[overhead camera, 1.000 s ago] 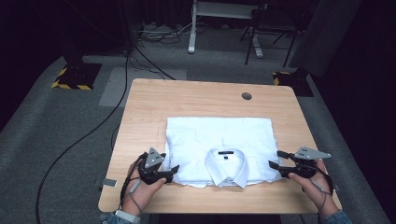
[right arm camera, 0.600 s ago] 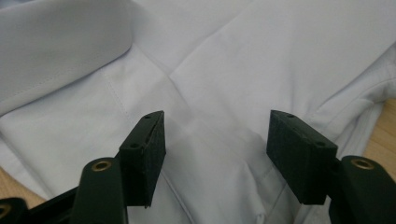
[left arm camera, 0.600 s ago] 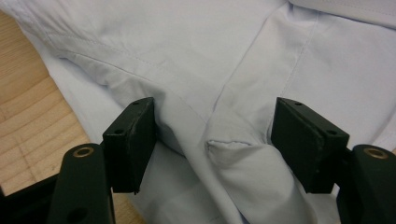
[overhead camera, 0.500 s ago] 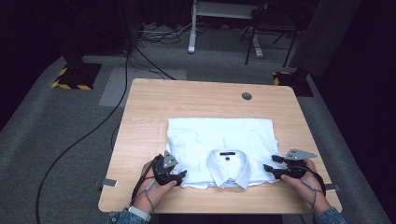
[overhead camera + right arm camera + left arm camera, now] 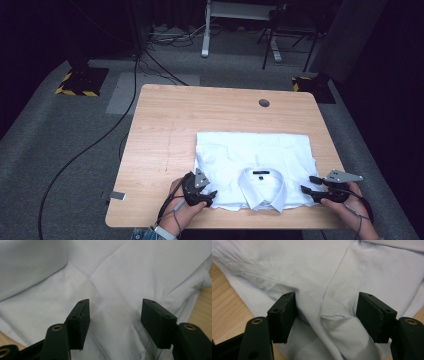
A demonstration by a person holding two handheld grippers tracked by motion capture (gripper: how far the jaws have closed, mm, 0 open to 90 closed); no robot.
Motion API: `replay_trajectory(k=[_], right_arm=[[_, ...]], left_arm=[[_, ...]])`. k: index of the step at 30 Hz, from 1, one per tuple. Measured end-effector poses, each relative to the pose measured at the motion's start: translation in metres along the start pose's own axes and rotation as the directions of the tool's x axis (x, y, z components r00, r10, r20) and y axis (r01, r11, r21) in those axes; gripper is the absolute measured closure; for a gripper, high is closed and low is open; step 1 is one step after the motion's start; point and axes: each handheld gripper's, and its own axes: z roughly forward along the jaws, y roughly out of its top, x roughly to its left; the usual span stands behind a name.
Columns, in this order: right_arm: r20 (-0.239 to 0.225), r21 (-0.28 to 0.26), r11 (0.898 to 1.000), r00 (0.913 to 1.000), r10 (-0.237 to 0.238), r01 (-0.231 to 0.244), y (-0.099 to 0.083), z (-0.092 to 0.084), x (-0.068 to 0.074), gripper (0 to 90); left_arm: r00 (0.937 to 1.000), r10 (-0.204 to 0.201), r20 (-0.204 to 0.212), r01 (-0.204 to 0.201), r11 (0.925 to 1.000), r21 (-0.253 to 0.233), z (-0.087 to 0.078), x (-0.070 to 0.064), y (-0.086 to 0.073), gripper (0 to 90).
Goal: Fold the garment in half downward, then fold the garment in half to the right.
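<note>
Left gripper [image 5: 209,196]: jaws parted, a raised fold of cloth between them, not yet pinched, at the near-left corner of the shirt. Right gripper [image 5: 311,184]: jaws parted, having just been closing slightly, over flat cloth at the near-right edge. Table [image 5: 165,125]: light wood, bare on its far half. Shirt [image 5: 250,155]: white, folded, collar [image 5: 261,186] toward the near edge, lying right of centre. Step, as judged: approach to grasp both near corners; next calls for closing onto cloth.
</note>
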Motion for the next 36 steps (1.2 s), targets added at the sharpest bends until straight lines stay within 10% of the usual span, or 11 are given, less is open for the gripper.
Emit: replay_trajectory(k=[14, 36], right_arm=[[0.011, 0.046, 0.999, 0.9998, 0.016, -0.017, -0.028, -0.036, -0.004, 40.7], [0.012, 0.035, 0.999, 0.9997, 0.023, -0.024, -0.038, -0.045, -0.004, 34.7]], left_arm=[[0.9992, 0.021, 0.033, -0.021, 0.9998, -0.005, 0.001, -0.044, -0.001, 31.9], [0.9981, -0.014, 0.061, 0.016, 0.9995, -0.027, -0.005, -0.047, 0.001, 26.6]])
